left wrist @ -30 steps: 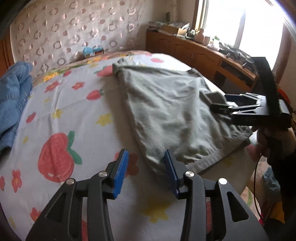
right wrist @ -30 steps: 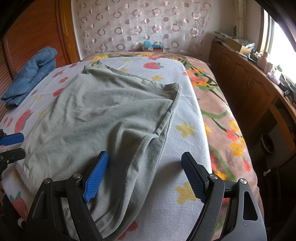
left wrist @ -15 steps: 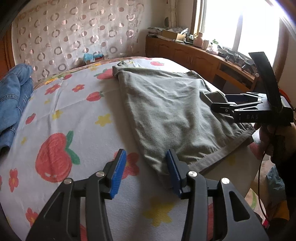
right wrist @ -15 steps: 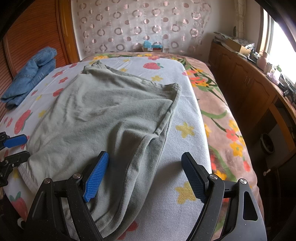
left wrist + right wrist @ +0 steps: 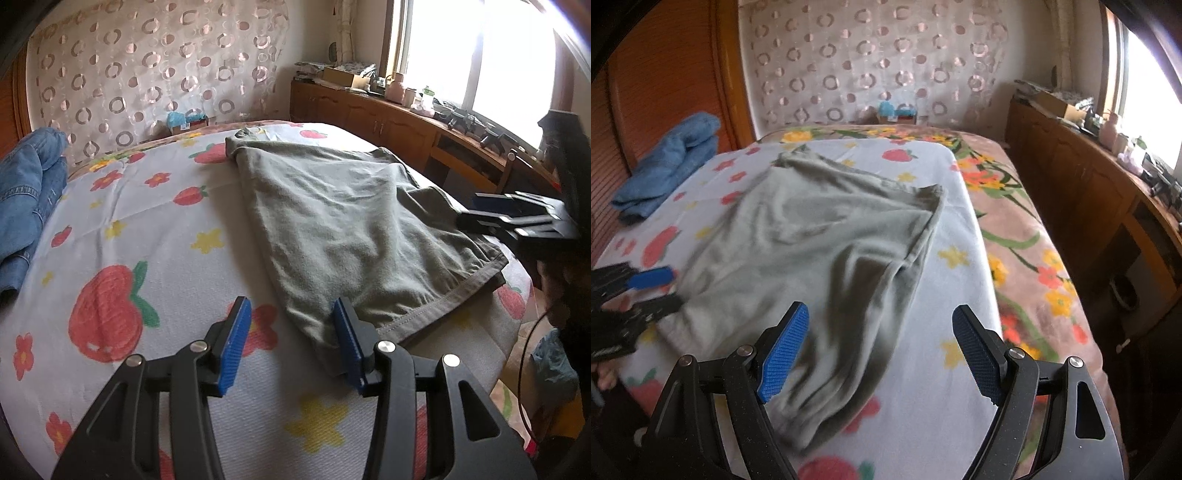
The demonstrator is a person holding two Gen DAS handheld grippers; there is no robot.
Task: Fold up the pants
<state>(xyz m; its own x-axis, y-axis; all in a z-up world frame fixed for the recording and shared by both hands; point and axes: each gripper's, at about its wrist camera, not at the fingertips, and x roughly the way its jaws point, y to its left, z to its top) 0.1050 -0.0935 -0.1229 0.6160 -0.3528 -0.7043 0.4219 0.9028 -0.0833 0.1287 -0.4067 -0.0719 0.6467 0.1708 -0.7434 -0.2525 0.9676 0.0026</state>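
Grey-green pants (image 5: 343, 221) lie spread on the flowered bed sheet (image 5: 147, 251), hem end toward me; they also show in the right wrist view (image 5: 812, 243). My left gripper (image 5: 290, 341) is open and empty, its jaws straddling the near left corner of the pants just above the sheet. My right gripper (image 5: 877, 354) is open and empty, above the near right part of the pants. It appears in the left wrist view (image 5: 517, 218) at the pants' right edge. The left gripper shows in the right wrist view (image 5: 646, 291) at the left.
Blue jeans (image 5: 26, 206) lie bunched at the bed's left side; they also show in the right wrist view (image 5: 668, 162). A wooden cabinet (image 5: 399, 122) with clutter runs under the window on the right. A patterned curtain (image 5: 871, 59) hangs behind the bed.
The right wrist view has lifted and pulled back and is now blurred with motion. The left gripper has shifted slightly along the pants corner. Both stay open.
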